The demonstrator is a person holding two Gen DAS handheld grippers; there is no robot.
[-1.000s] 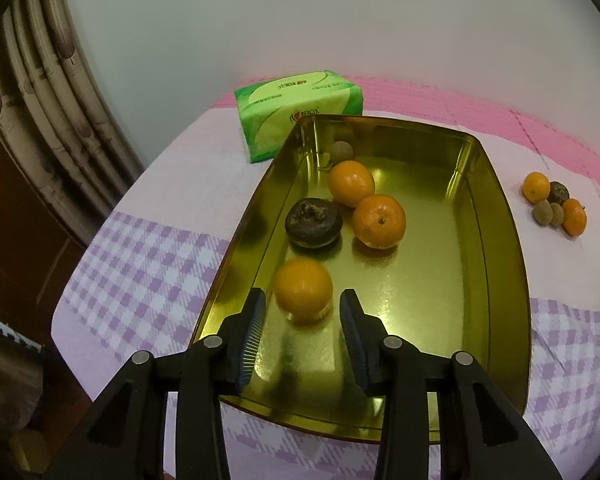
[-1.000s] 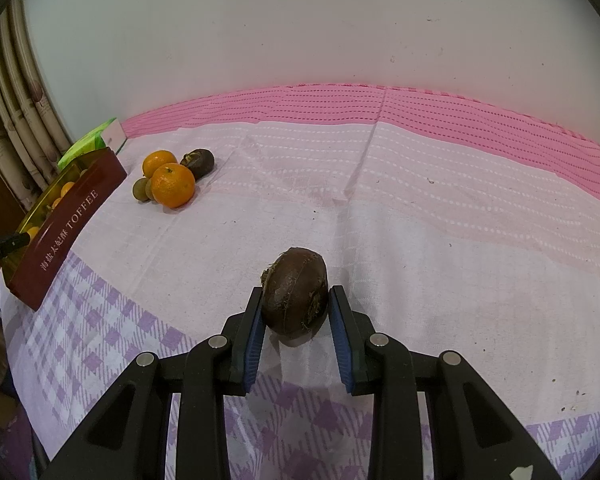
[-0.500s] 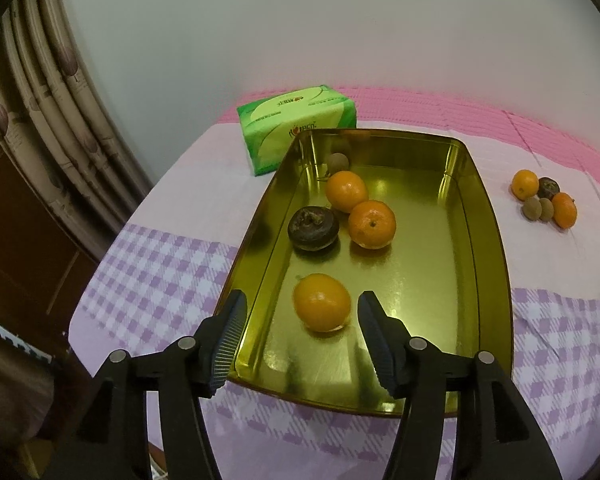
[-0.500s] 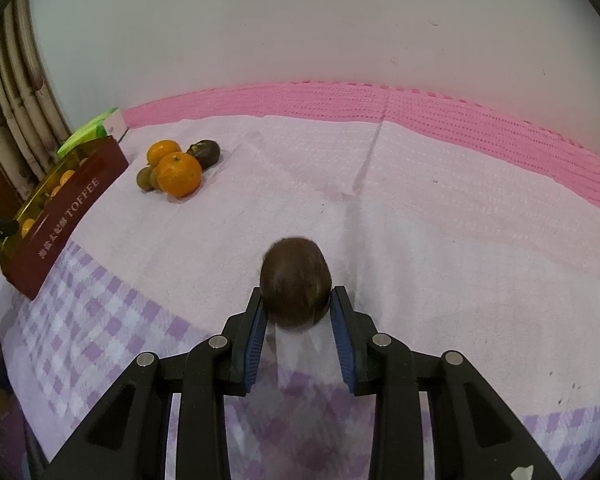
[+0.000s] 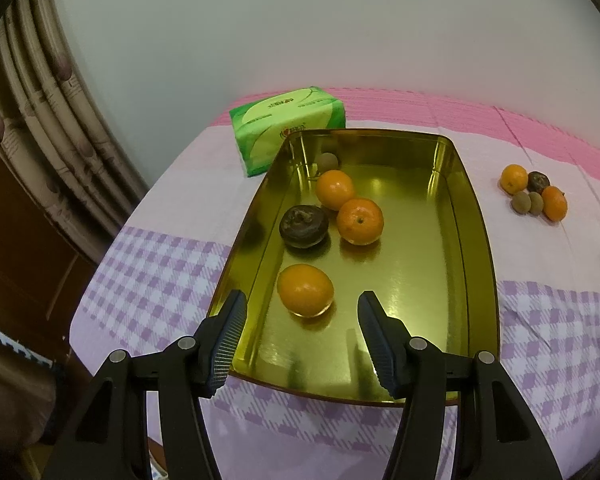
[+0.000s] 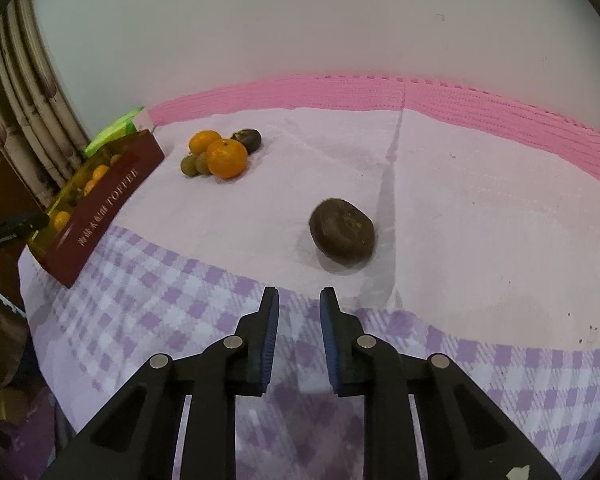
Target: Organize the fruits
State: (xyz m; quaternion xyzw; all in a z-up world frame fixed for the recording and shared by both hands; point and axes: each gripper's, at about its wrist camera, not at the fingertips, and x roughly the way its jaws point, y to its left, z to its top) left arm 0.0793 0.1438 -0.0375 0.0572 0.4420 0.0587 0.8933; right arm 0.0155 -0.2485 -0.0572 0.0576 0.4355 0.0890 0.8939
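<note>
While spread wide over the near end of the gold tin (image 5: 476, 208), held nothing in the fingers of the left gripper (image 5: 301, 298). Found inside the tin: a near orange (image 5: 305, 289) just ahead of those fingers, a middle orange (image 5: 359, 221) and a far orange (image 5: 334, 189) close together, a dark round fruit (image 5: 303, 226) beside them, and a small brown fruit (image 5: 327, 160) in the far left corner. Saw the big brown fruit (image 6: 342, 234) lying on the counter (image 6: 460, 200), ahead and a bit right of the right gripper (image 6: 300, 294), long side running left to right. Had those fingers a little apart, gripping nothing. Spotted a small fruit pile (image 6: 220, 152) near the tin.
</note>
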